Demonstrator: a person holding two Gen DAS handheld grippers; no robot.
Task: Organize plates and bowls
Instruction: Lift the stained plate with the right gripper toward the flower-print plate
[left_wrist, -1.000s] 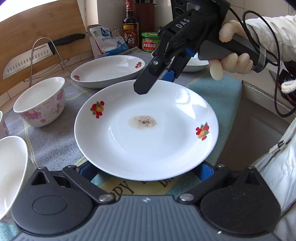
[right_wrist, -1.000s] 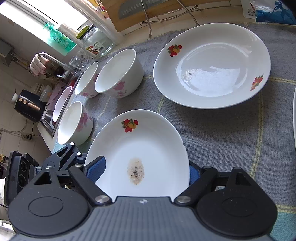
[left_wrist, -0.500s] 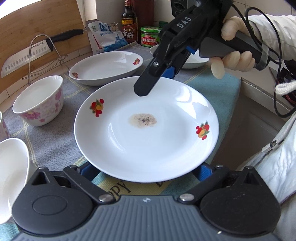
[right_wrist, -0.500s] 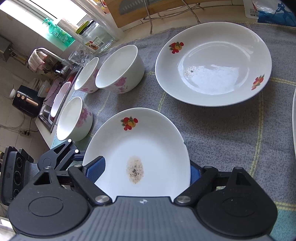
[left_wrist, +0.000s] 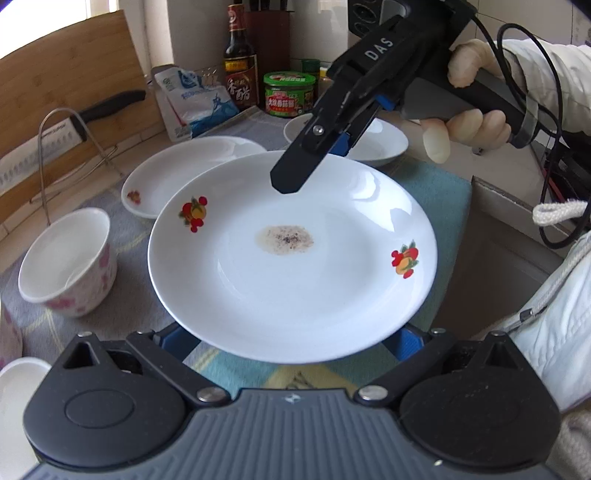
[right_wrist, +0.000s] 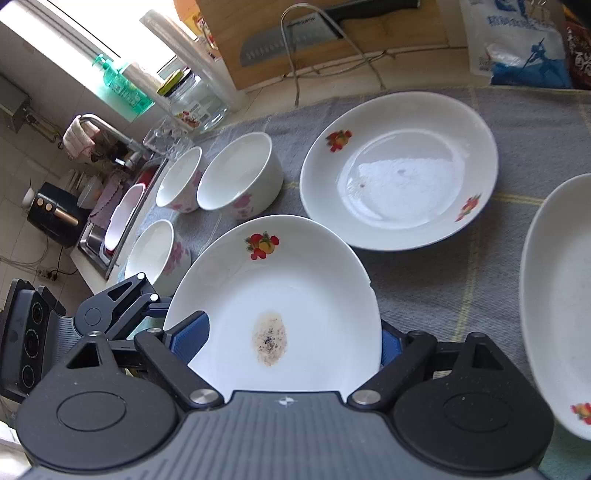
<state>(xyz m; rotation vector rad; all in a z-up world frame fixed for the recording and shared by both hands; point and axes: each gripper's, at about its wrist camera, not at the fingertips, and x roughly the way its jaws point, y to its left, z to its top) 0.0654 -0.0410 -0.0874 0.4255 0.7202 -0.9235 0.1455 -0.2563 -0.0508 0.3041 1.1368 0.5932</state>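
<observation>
Pink-flowered bowls: one bowl (left_wrist: 68, 258) stands to the left of the stained plate, near it but not touching. The right wrist view shows more bowls beyond it on that side.
Left gripper: the left gripper (left_wrist: 290, 341) sits at the stained plate's near rim with its jaws spread wide. A blue pad meets the rim's underside at each side, so it seems to clamp and carry that edge.
Stained plate: the stained plate (left_wrist: 291, 266) is white with two fruit motifs and a brown speckled patch in its middle. It is held between the two grippers and appears clear of the grey cloth (right_wrist: 424, 277).
Right gripper: the right gripper (right_wrist: 291, 332), held by a gloved hand (left_wrist: 469, 122), is at the stained plate's far rim. Its jaws are opening with the rim between them, one finger over the plate's face and the other behind its edge, so it looks like a loose cradle and not a pinch.
Other plates: a fruit-motif plate (right_wrist: 399, 170) lies beyond the stained plate. Another plate (right_wrist: 554, 295) lies to its right.
Step in hand: the person is probably carrying the stained plate two-handed to stack it on a matching plate.
Next move calls for: the plate should be kept level and centred over the chosen plate, then lowered gently. As the right jaws slacken, the left side bears more weight, and the rim could slip or knock.
</observation>
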